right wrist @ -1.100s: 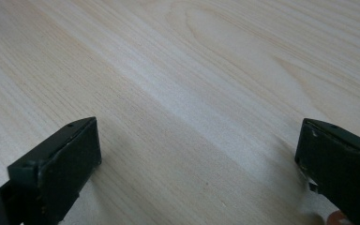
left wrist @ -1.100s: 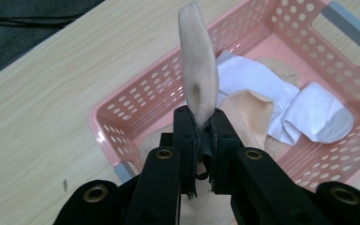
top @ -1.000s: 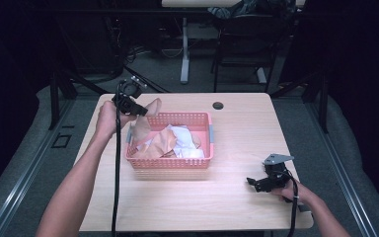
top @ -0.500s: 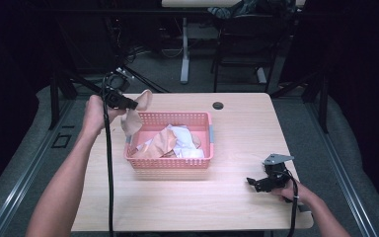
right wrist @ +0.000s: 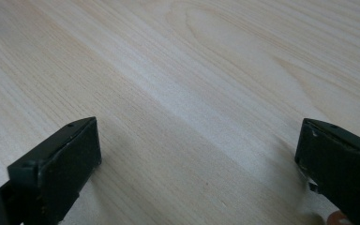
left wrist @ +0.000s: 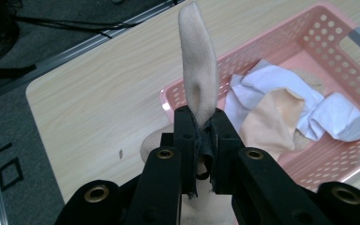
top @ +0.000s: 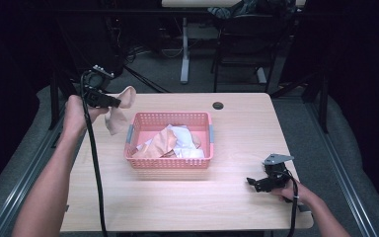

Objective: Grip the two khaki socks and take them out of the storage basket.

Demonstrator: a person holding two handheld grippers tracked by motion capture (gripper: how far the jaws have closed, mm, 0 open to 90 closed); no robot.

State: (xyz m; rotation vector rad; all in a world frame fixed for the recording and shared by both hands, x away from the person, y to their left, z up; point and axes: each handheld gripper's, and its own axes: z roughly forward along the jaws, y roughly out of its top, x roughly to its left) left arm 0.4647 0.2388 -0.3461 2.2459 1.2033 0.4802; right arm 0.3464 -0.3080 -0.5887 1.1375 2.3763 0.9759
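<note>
My left gripper (top: 120, 102) (left wrist: 201, 126) is shut on a beige sock (top: 116, 111) (left wrist: 198, 65), lifted above the table's left side just outside the pink basket (top: 168, 163) (left wrist: 318, 33). One end of the sock sticks up past the jaws and the rest hangs below them. Inside the basket lie more beige and white socks (top: 170, 143) (left wrist: 281, 108). Near the table's front right corner, my right gripper (top: 252, 182) (right wrist: 197, 168) rests low over bare wood, open, with nothing between its jaws.
The light wooden table (top: 237, 128) has a dark round cable hole (top: 218, 105) behind the basket. Black cables trail from both grippers. Beyond the far edge stand chair legs and a desk base on grey floor (top: 177, 64).
My left gripper has pulled the beige sock out of the basket's back left corner, up and to the left. The right gripper has kept still.
</note>
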